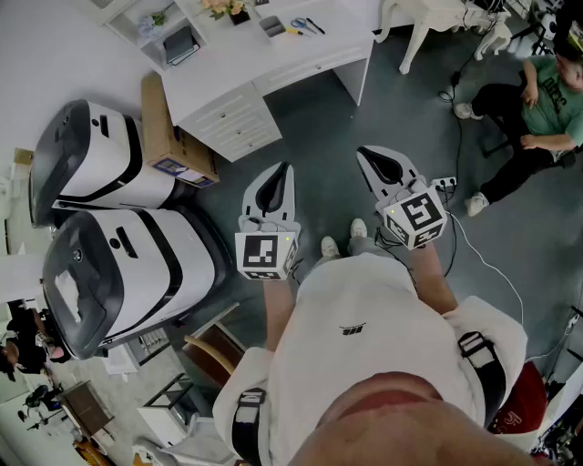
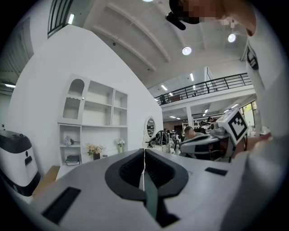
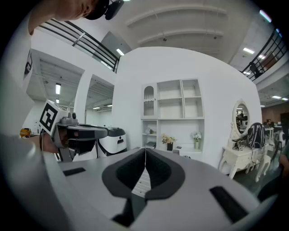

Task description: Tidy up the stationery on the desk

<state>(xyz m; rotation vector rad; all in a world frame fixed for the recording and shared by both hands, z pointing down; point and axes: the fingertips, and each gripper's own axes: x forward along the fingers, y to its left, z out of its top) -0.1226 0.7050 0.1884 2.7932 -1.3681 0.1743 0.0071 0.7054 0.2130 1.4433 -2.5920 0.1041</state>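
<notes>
The white desk (image 1: 273,55) stands far off, across the grey floor. On it lie blue-handled scissors (image 1: 300,25), a dark pen (image 1: 315,25), a small grey tray (image 1: 271,25), a dark book (image 1: 180,44) and a pot of flowers (image 1: 228,9). My left gripper (image 1: 285,169) and right gripper (image 1: 366,153) are held side by side at chest height, pointing towards the desk. Both are shut with nothing between their jaws. In the left gripper view the left gripper (image 2: 144,151) has its jaws pressed together, and so has the right gripper (image 3: 145,149) in its own view.
A cardboard box (image 1: 168,136) leans against the desk's left end. Two large white machines (image 1: 118,264) stand to my left. A person (image 1: 537,100) sits on the floor at the right, with a cable (image 1: 483,264) trailing across it. A white shelf unit (image 3: 174,113) rises behind the desk.
</notes>
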